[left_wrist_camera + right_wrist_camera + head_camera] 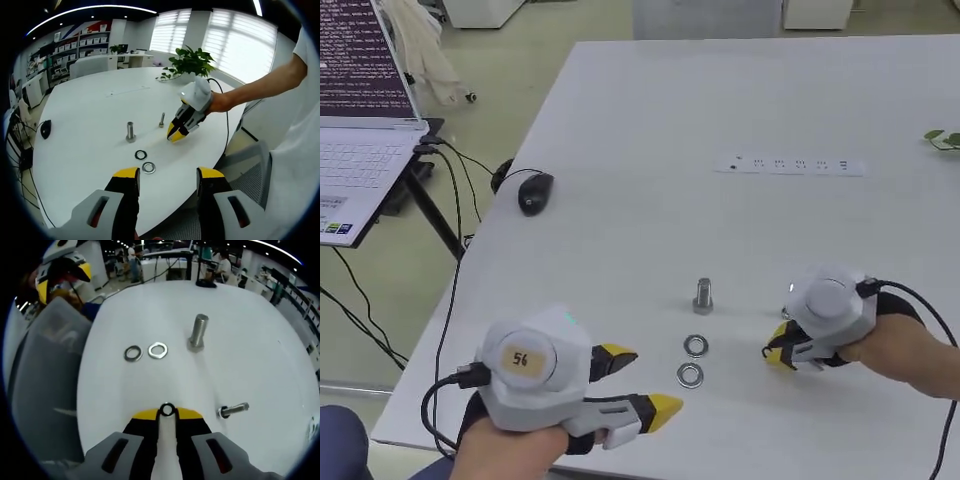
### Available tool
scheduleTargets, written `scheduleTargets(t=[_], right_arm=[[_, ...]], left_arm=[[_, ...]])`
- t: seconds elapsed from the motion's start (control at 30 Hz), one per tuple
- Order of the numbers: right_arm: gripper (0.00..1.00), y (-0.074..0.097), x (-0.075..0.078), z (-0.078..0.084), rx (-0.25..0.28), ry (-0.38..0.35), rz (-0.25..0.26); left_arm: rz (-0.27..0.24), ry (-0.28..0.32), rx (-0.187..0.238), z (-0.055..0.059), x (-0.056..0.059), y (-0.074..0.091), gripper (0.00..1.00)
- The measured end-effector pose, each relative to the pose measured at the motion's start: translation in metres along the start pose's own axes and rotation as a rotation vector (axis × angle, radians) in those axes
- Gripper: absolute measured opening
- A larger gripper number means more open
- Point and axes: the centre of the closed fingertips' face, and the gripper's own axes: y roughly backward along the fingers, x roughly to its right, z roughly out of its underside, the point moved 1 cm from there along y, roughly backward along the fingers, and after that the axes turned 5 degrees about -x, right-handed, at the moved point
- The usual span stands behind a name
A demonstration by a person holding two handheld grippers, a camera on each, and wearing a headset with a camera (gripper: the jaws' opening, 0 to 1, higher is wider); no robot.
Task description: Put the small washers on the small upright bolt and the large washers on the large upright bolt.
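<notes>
Small washer [167,410] in right tongs [168,415], small bolt [233,410] beside

Head view looks down; opposed low gripper views share the large bolt [130,132].

Bright open office seen over a wide white table [620,110]. Pale floor [490,110] to the left. Open laptop [360,150] on a stand beside the table's left edge, dark screen with lines of text, black cables [455,175] trailing down. Black mouse [535,192] near that edge; white power strip [790,165] lying further across. Leafy plant [192,61] at the far end, before tall windows [240,42] with white blinds. Shelves [82,42] along the far wall under a curved ceiling light [95,8]. Grey chair [247,162] at the table's near side.
</notes>
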Motion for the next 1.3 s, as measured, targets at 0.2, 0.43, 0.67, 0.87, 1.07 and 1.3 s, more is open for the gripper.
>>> scheduleTargets(t=[0.2,0.43,0.67,0.87,1.07,1.3], right_arm=[[0.13,0.017,0.006,0.019,-0.001,-0.037,0.024],[0.13,0.041,0.024,0.034,-0.005,-0.081,0.059],[0.13,0.064,0.048,0.036,-0.029,-0.048,0.090],[0.13,0.085,0.061,0.023,-0.047,-0.005,0.107],[0.13,0.098,0.073,0.004,-0.068,0.074,0.116],[0.13,0.103,0.086,-0.016,-0.083,0.133,0.112]], left_arm=[[0.005,-0.002,0.000,-0.001,0.001,-0.003,0.44],[0.014,-0.007,0.000,-0.003,0.003,-0.007,0.44],[0.016,-0.004,0.004,-0.003,0.004,-0.008,0.44],[0.011,0.003,0.005,-0.001,0.002,-0.006,0.44],[0.006,0.010,0.005,0.002,0.002,-0.004,0.44],[-0.002,0.016,0.012,0.002,0.000,-0.002,0.44]])
